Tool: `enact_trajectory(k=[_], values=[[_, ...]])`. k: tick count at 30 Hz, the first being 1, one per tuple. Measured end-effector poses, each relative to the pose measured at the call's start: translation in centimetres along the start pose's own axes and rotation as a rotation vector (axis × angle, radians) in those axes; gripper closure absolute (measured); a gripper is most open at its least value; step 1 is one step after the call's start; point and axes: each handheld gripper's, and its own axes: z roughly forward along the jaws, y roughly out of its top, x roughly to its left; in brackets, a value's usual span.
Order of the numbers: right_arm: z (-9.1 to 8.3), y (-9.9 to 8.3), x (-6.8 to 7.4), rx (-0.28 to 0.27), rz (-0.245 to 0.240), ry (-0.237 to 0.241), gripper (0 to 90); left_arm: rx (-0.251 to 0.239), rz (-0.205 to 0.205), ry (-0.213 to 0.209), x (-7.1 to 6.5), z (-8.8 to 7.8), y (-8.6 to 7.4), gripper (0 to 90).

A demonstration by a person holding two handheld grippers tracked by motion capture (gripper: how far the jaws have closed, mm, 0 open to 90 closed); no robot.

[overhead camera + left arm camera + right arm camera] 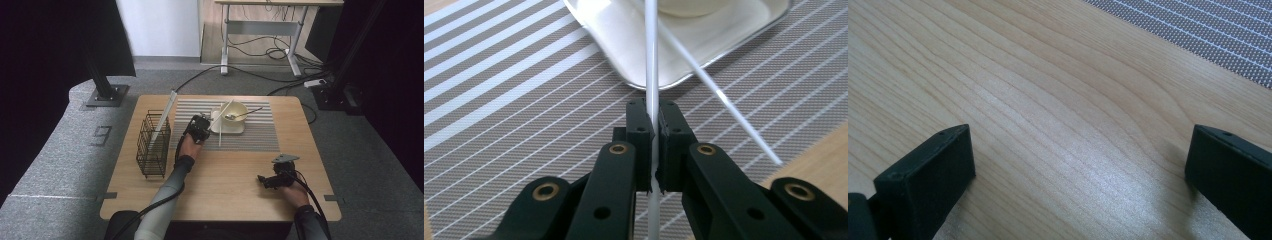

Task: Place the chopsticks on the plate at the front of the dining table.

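Note:
My left gripper [207,122] [651,107] is shut on a thin white chopstick [223,110] [651,55] that runs up over the white square plate [226,130] [619,35]. A second white chopstick [220,135] [724,97] lies slanted from the plate down onto the striped mat [250,137] [499,100]. On the plate stands a cream bowl [237,111] with a metal spoon [244,115] in it. My right gripper [261,178] [1080,135] rests low over the bare wooden table [1048,100] at the front right, jaws wide open with nothing between them.
A black wire basket [152,145] stands at the table's left side with another white chopstick [167,112] leaning out of it. Beyond the table [225,190] are grey carpet, cables and a desk frame.

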Motion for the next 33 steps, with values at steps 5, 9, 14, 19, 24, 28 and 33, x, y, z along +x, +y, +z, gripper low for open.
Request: enact_trajectory(k=[5, 9, 14, 19, 24, 28, 33], values=[[0.0, 0.0, 0.0, 0.0, 0.0, 0.0, 0.0, 0.008, -0.031, 0.022, 1.0, 0.1, -0.1, 85.2], [0.0, 0.0, 0.0, 0.002, -0.001, 0.0, 0.0, 0.021, -0.045, 0.036, 1.6, 0.3, -0.2, 85.2], [0.0, 0.0, 0.0, 0.002, -0.001, 0.0, 0.0, 0.046, -0.049, 0.042, 2.0, 0.8, -0.3, 85.2], [0.0, 0.0, 0.0, 0.002, -0.001, 0.0, 0.0, 0.075, -0.04, 0.04, 1.7, 1.7, -0.2, 85.1], [0.0, 0.0, 0.0, 0.002, -0.001, 0.0, 0.0, 0.089, -0.034, 0.034, 1.2, 2.6, -0.1, 85.0], [0.0, 0.0, 0.0, 0.002, -0.001, 0.0, 0.0, 0.097, -0.03, 0.028, 0.8, 3.2, -0.1, 85.0], [0.0, 0.0, 0.0, 0.002, -0.001, 0.0, 0.0, 0.098, -0.029, 0.017, 0.4, 3.6, -0.2, 84.6]])
